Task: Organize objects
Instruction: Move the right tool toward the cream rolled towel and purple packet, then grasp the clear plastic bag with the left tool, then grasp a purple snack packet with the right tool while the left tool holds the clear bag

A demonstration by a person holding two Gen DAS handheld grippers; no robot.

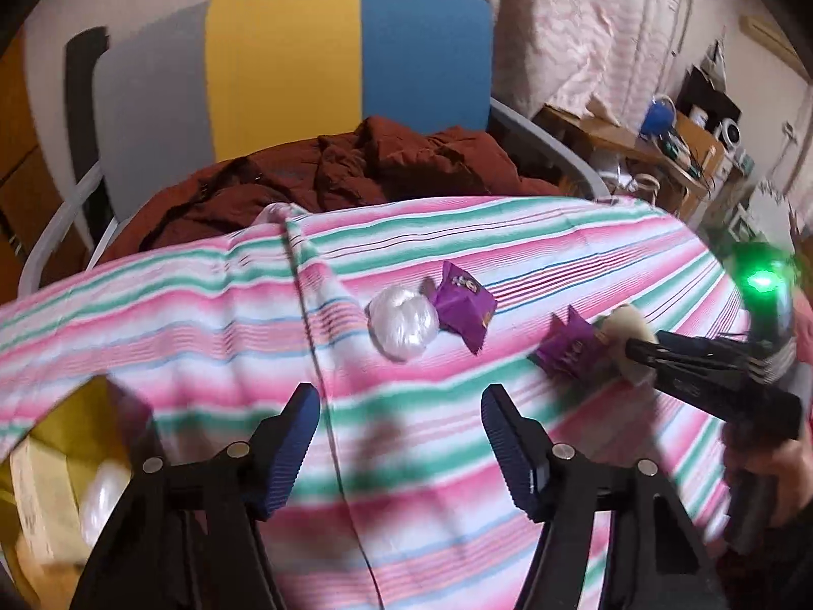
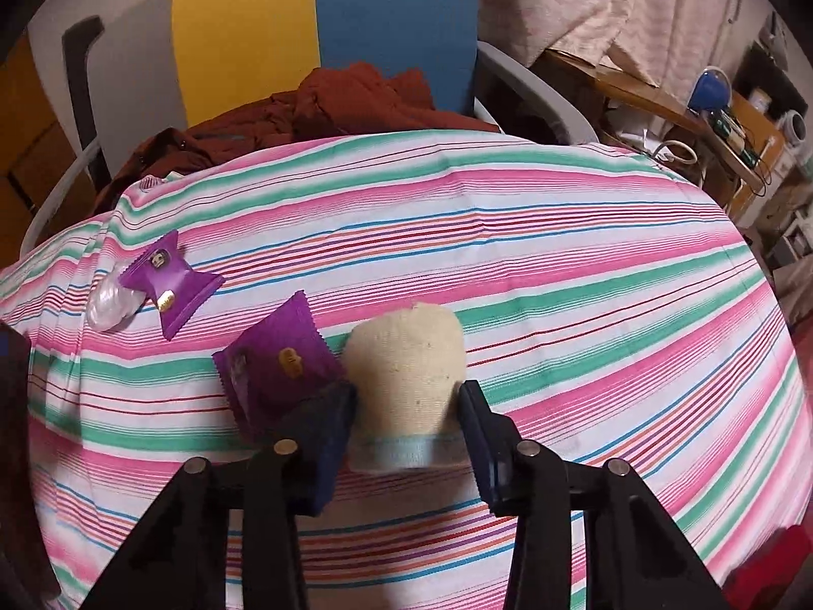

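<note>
Two purple packets [image 2: 175, 279] [image 2: 279, 363] lie on the striped cloth [image 2: 559, 264] over the desk, the farther one touching a clear plastic bundle [image 2: 109, 305]. Right gripper [image 2: 406, 422] pinches a cream sock [image 2: 409, 371], nearer packet just beside its left finger. Left gripper [image 1: 401, 437] hovers spread and empty over the cloth. Yellow box [image 1: 51, 483] at lower left, chair [image 1: 284, 66] behind.

matt woven sock [image 2: 409, 381], glossy foil packets [image 2: 170, 282]
</note>
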